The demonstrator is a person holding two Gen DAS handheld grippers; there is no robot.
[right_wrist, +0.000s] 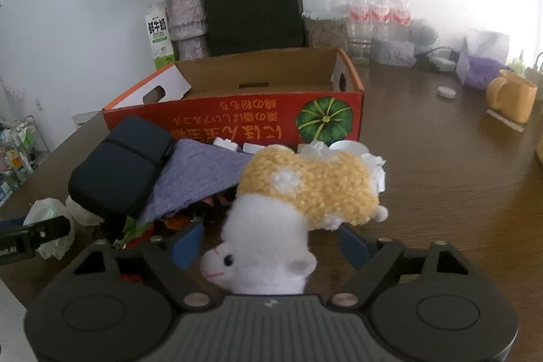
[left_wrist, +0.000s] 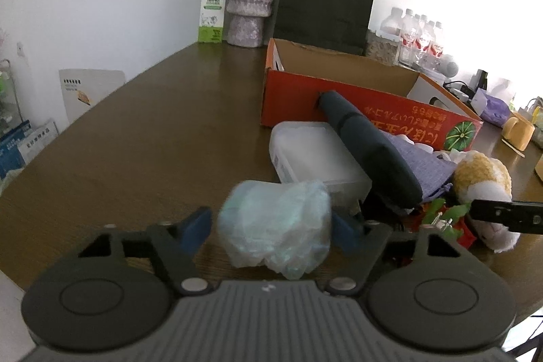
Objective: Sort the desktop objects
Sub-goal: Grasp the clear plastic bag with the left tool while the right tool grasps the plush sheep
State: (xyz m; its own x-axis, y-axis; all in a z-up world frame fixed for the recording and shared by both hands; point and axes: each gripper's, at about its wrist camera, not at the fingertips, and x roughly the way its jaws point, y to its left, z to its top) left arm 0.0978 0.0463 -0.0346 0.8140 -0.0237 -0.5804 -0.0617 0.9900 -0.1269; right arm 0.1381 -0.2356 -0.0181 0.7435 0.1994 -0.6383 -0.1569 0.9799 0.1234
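**Inspector:** Fingers of the left gripper stand partly open either side of a plastic-wrapped bundle. The right pad seems to reach the wrap; the left shows a slight gap. I cannot confirm a grip.

**Clerk:** Where does the bundle sit?

**Inspector:** On the table, in front of the red box, nearer the camera than a white tub. A dark case leans on the box front, with a purple cloth beside it.

**Clerk:** And the right wrist view?

**Inspector:** The right gripper is also partly open. A plush toy lies between its fingers, white head toward the camera, yellow body toward the box. Neither pad visibly presses the plush, so it is not yet held. The toy rests just in front of the box, right of the cloth and case.

**Clerk:** Recommendation?

**Inspector:** In my judgement, both grasps are pending. Close on the toy's neck squarely, since pile compresses and may slip. Squeeze the bundle gently; the wrap is slick and its contents unclear. Lift each straight up before carrying toward the open box, clearing the near wall.
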